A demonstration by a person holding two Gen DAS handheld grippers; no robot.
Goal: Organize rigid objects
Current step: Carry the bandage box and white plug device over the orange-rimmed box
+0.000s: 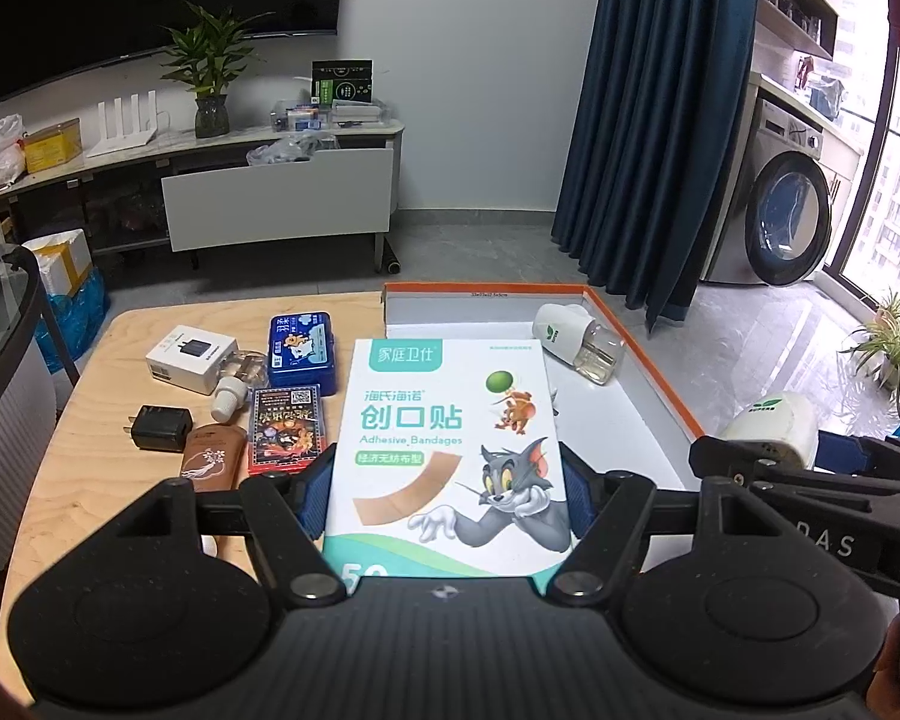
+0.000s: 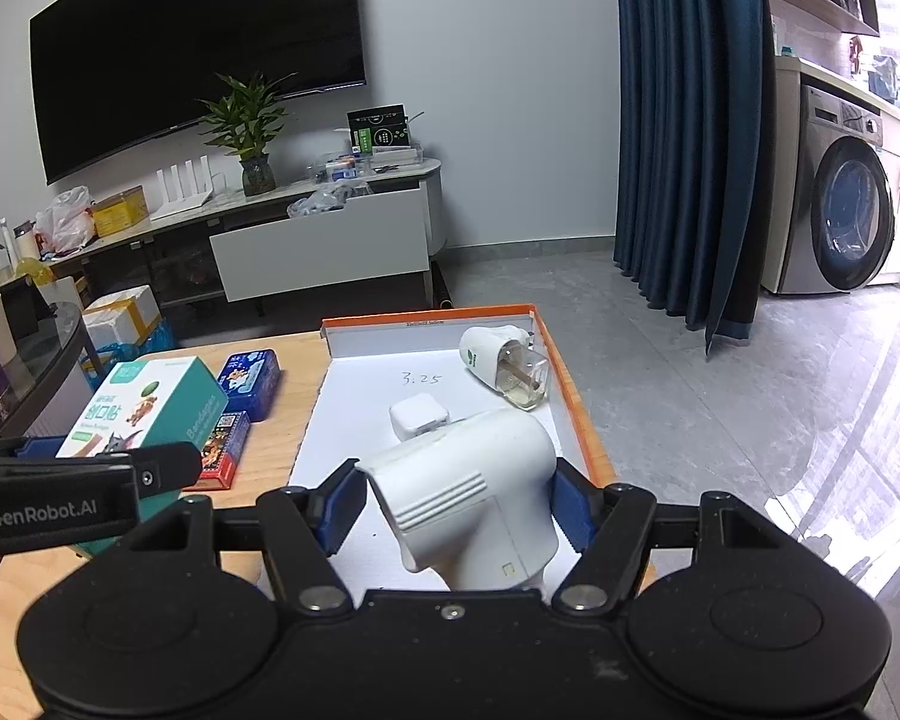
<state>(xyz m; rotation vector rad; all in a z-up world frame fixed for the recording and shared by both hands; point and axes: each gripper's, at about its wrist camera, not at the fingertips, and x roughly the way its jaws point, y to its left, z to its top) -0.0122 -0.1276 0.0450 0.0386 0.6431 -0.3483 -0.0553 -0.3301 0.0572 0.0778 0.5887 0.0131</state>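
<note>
My left gripper (image 1: 447, 483) is shut on a white and teal adhesive bandages box (image 1: 444, 438), its blue pads pressing both sides; it is lifted above the wooden table (image 1: 90, 510). The same box (image 2: 144, 408) shows at the left of the right wrist view. My right gripper (image 2: 459, 501) is shut on a white plug-in device (image 2: 474, 480), held over the near end of the orange-rimmed white tray (image 2: 576, 402). That device (image 1: 774, 420) also appears at the right edge of the left wrist view. In the tray (image 1: 642, 360) lie a white plug-in with a clear bottle (image 2: 504, 366) and a small white charger cube (image 2: 417, 417).
On the table left of the tray lie a white charger box (image 1: 189, 357), a blue tin (image 1: 303, 354), a card pack (image 1: 285, 432), a black charger (image 1: 159, 427), a brown tube (image 1: 210, 456) and a clear bottle with a white cap (image 1: 234, 384). A glass table (image 1: 0, 330) stands at the left.
</note>
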